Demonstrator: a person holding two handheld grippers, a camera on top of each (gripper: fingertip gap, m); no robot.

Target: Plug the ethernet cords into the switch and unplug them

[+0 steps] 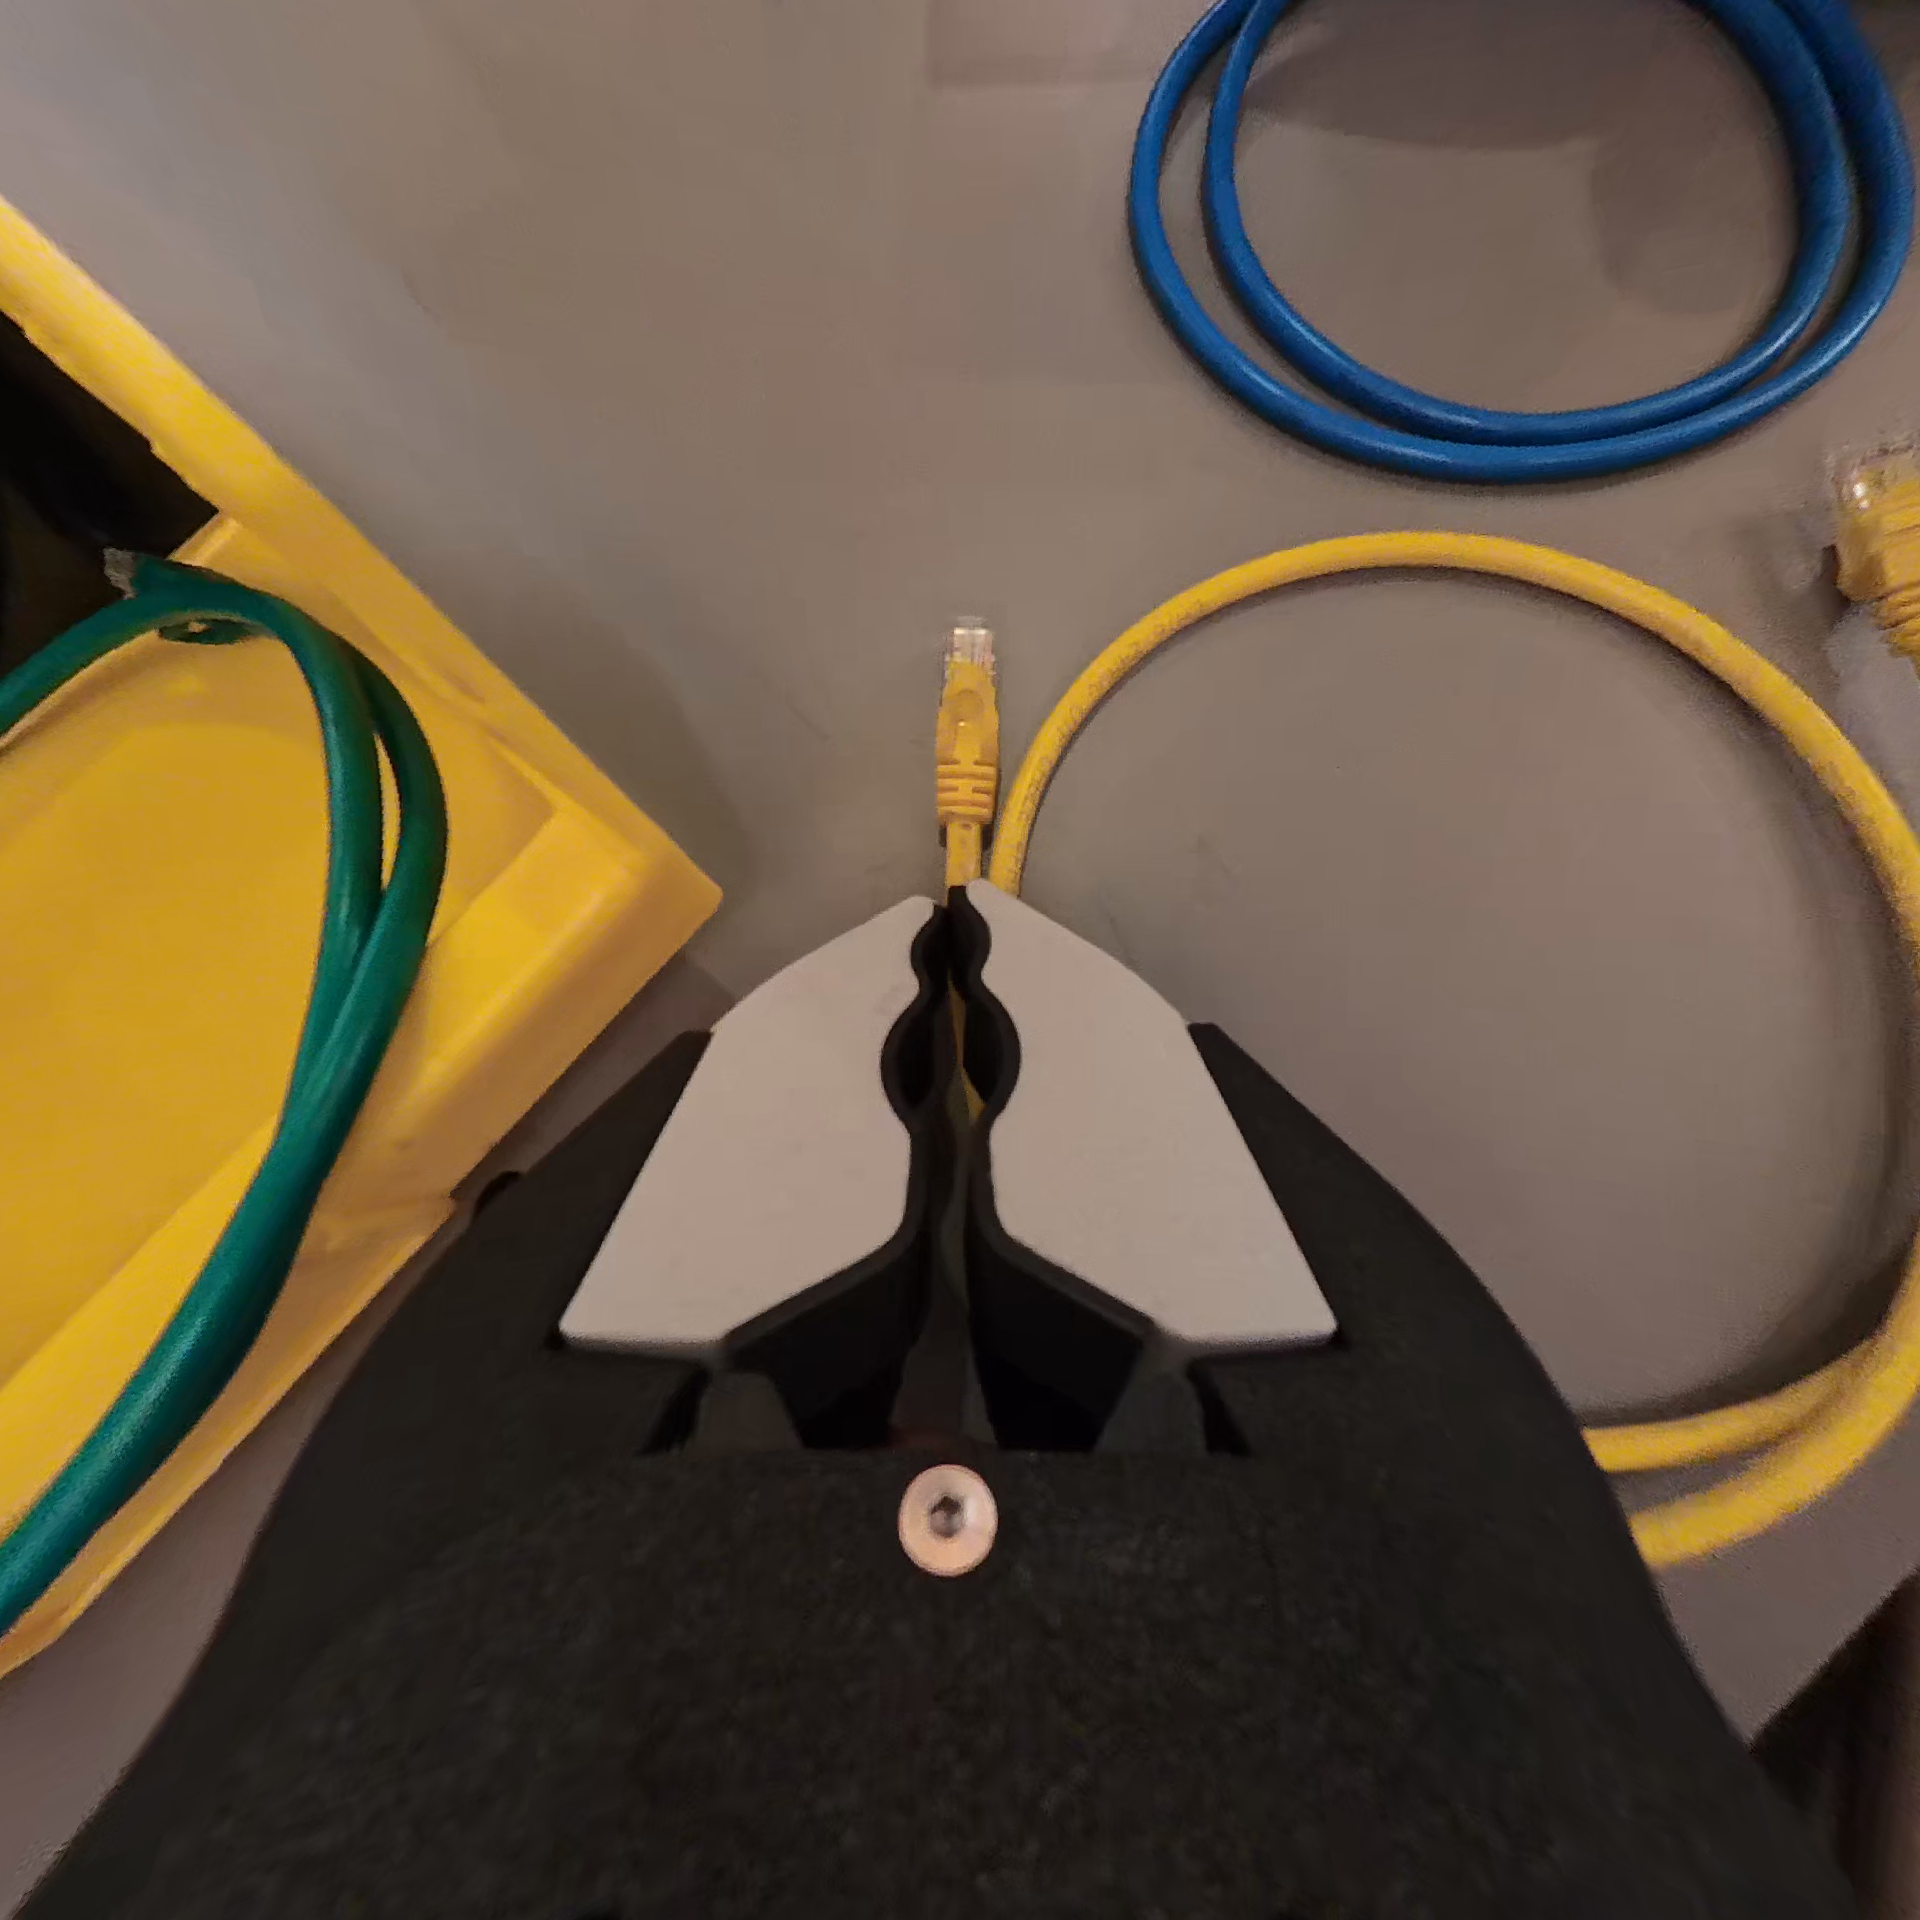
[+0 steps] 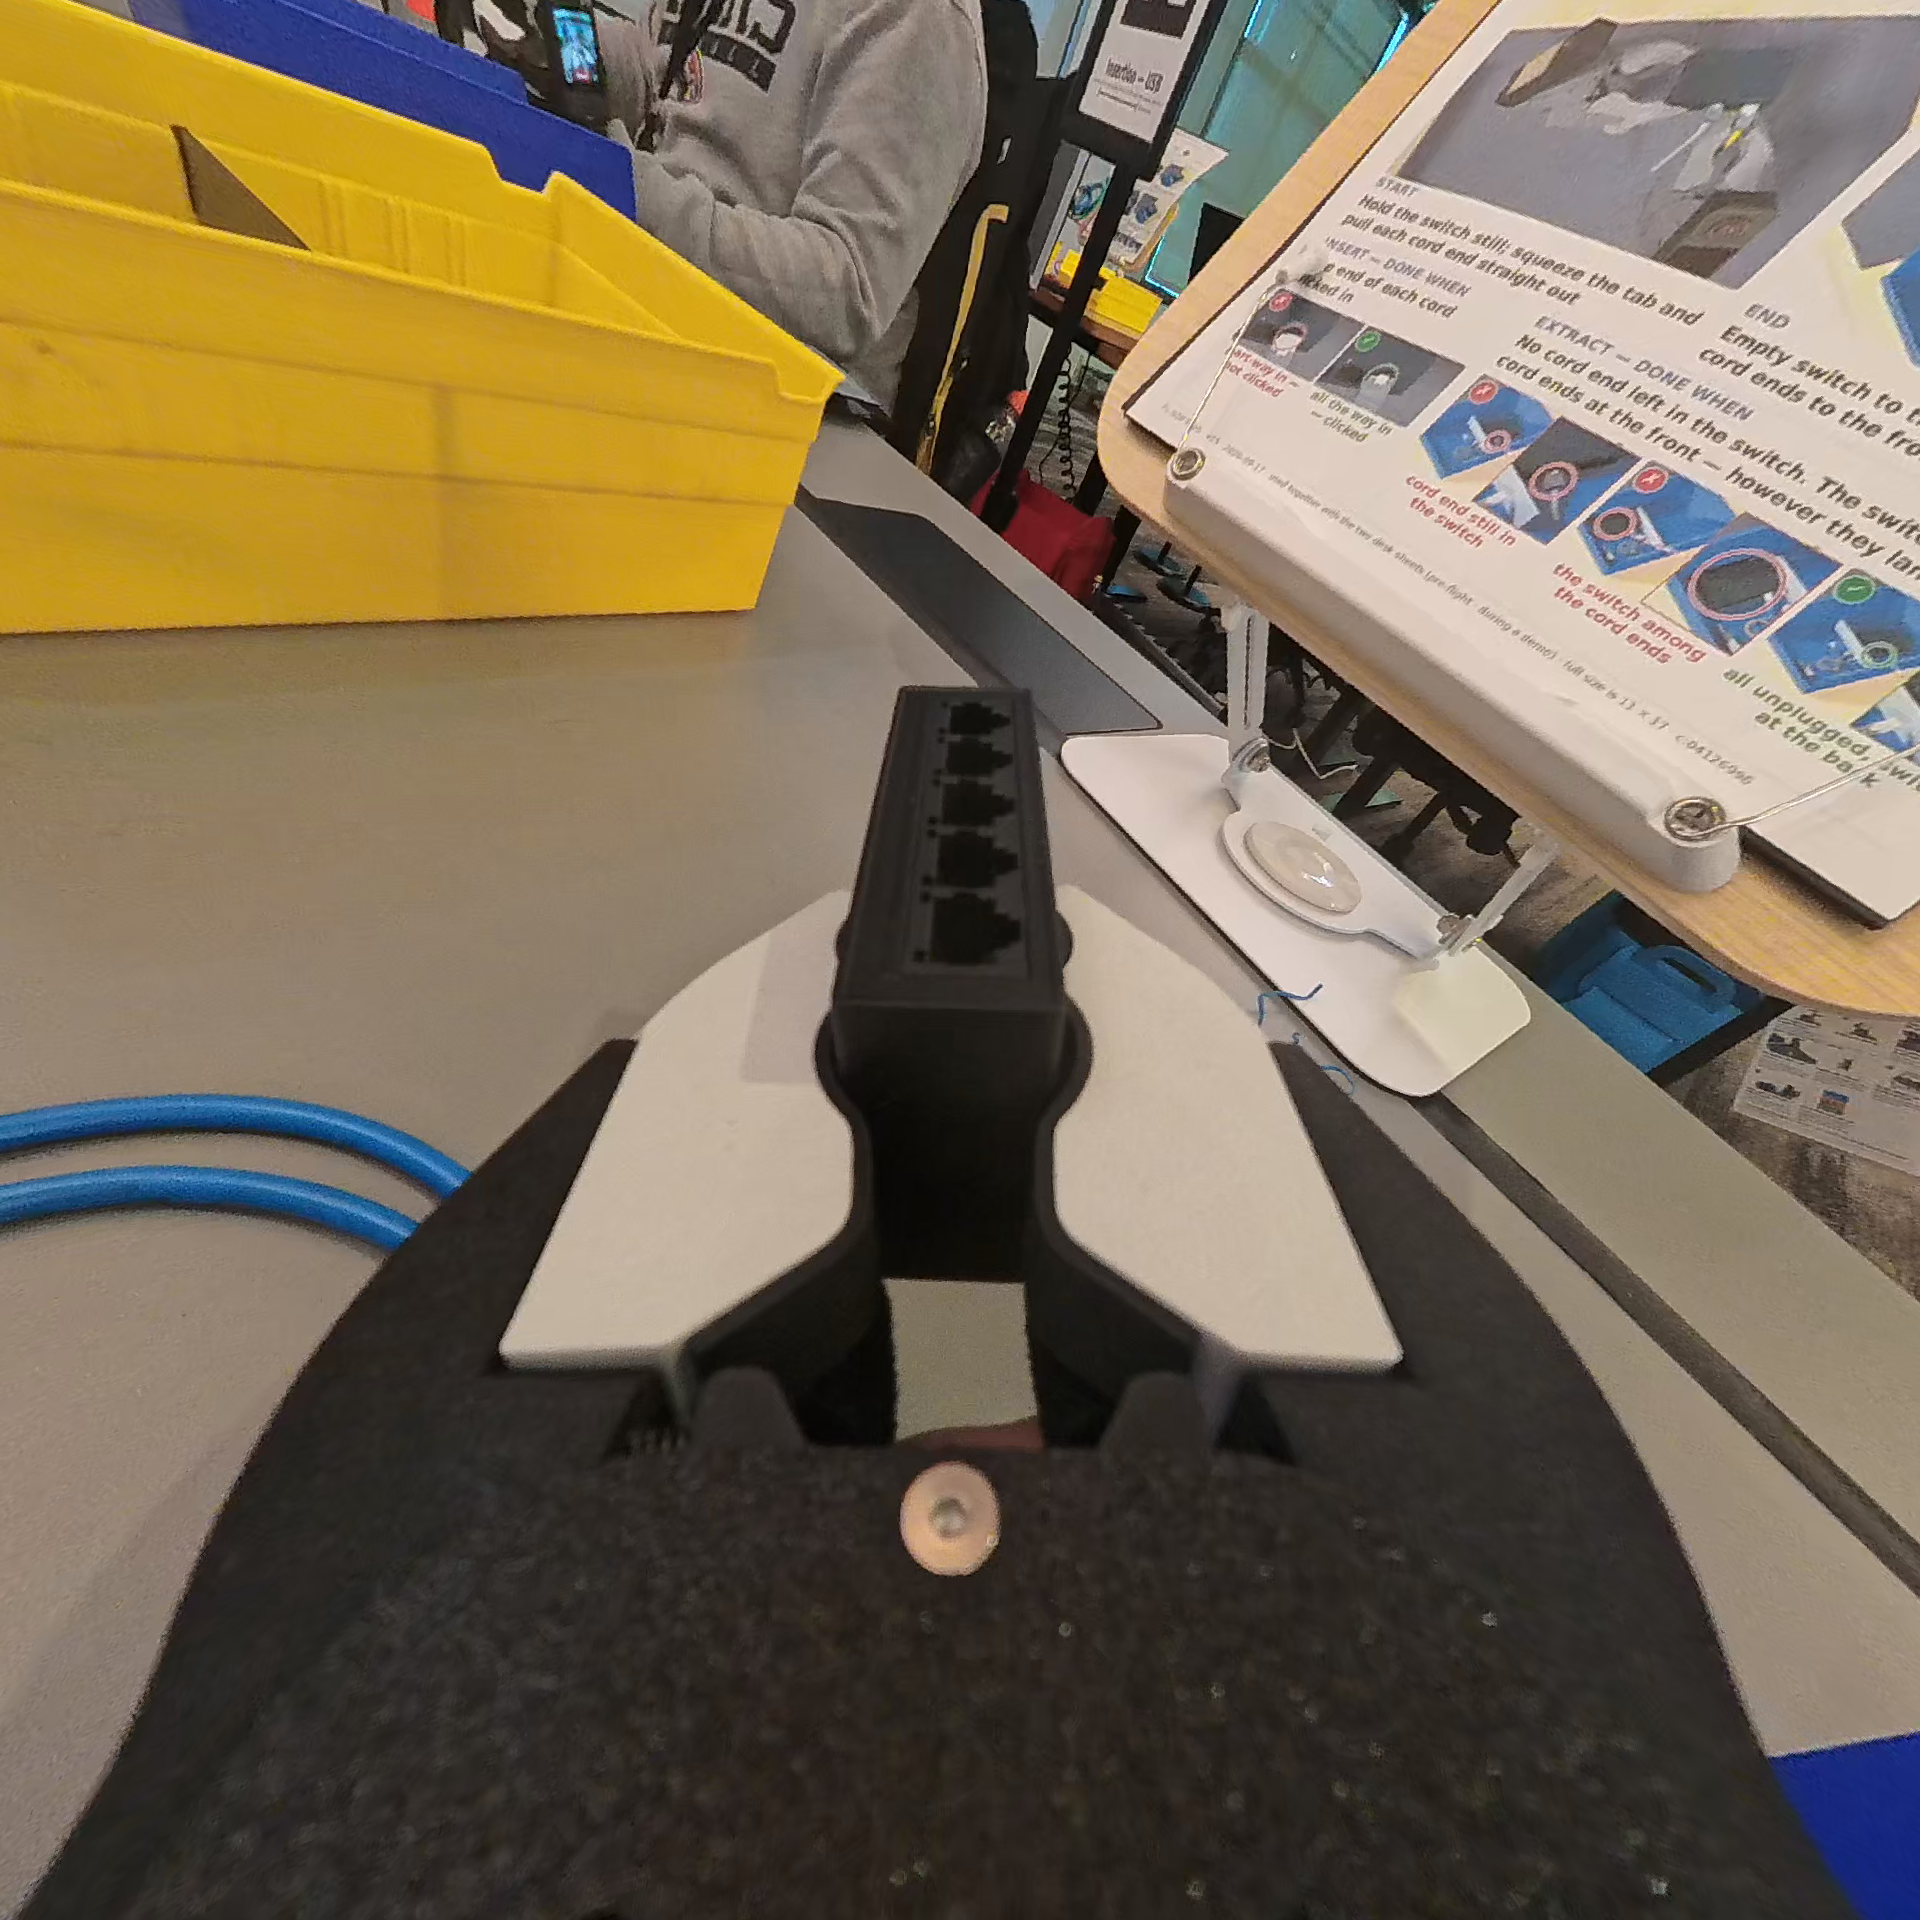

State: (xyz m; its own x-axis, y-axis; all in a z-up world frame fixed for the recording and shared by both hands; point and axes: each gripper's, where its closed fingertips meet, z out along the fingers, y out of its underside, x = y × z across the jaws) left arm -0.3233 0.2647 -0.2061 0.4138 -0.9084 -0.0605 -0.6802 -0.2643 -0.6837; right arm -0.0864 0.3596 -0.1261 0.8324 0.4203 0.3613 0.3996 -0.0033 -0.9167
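My left gripper is shut on the yellow ethernet cord just behind its plug, which points away from me over the grey table. The rest of the yellow cord loops to the right, and its other plug lies at the right edge. My right gripper is shut on the black switch and holds it above the table, its row of empty ports facing up.
A blue cord is coiled at the back right and also shows in the right wrist view. A green cord lies in a yellow bin at left. More yellow bins and an instruction stand stand nearby.
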